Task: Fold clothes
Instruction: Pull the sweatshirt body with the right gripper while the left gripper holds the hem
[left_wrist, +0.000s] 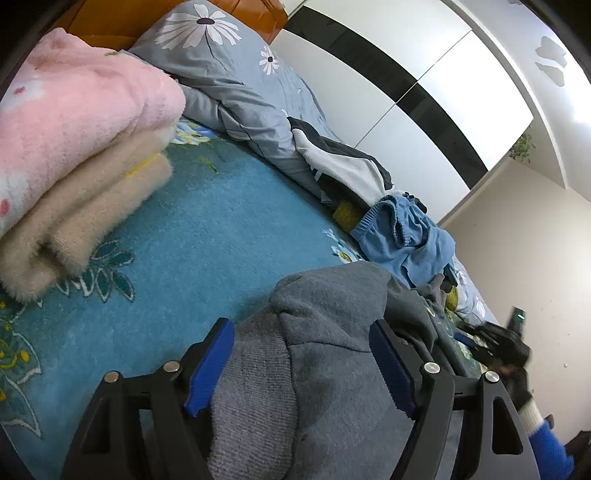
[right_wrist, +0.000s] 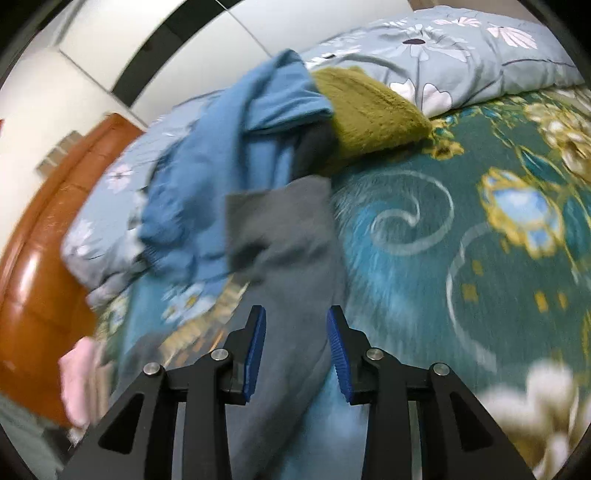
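Grey sweatshirt (left_wrist: 332, 369) fills the wide left claw (left_wrist: 303, 365); its sleeve (right_wrist: 284, 258) runs between the right claw (right_wrist: 297, 350), half-open, grip uncertain. Next: fold sleeve inward.

A teal floral bedspread (left_wrist: 192, 221) covers the bed, with folded pink and beige blankets (left_wrist: 74, 147) at far left, a grey daisy-print duvet (left_wrist: 236, 74) beyond, and a white-and-black wardrobe (left_wrist: 424, 103) behind.
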